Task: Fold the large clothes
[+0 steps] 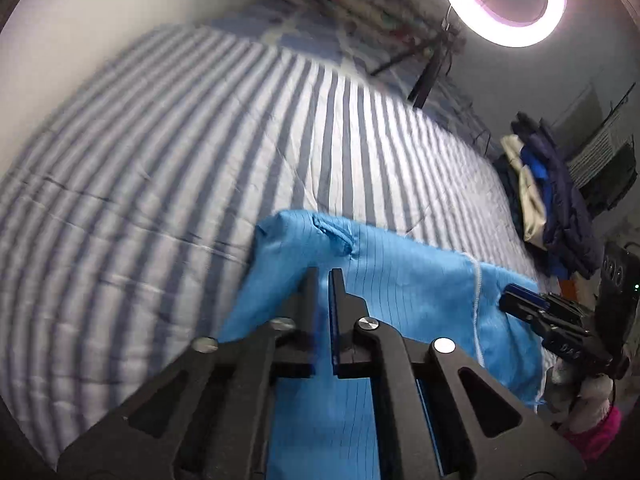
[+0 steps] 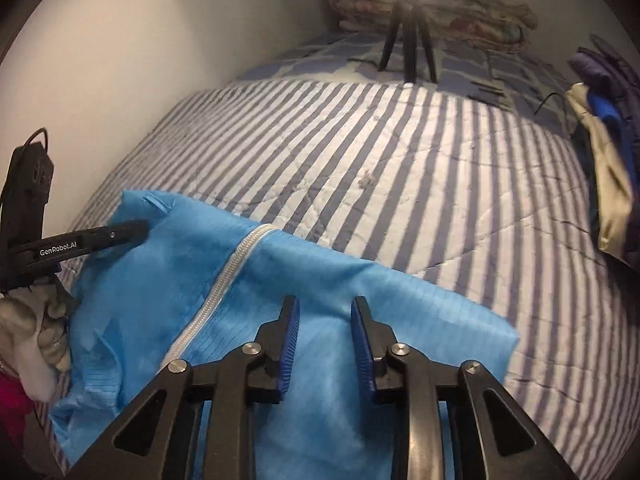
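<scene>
Striped bedding carries the blue garment [image 2: 304, 312], lying straight ahead under both tools, its folded edge running left-right. Nearest it, the left hand-held gripper [image 1: 323, 276] is nearly closed on that edge; the right hand-held gripper [image 2: 325, 312] hovers open, empty, right of the white zipper [image 2: 224, 280].

Glaring ring light [image 1: 503, 0] overhead, motion-blurred striped bedspread [image 1: 160, 140], dark fisheye-warped corners.
</scene>
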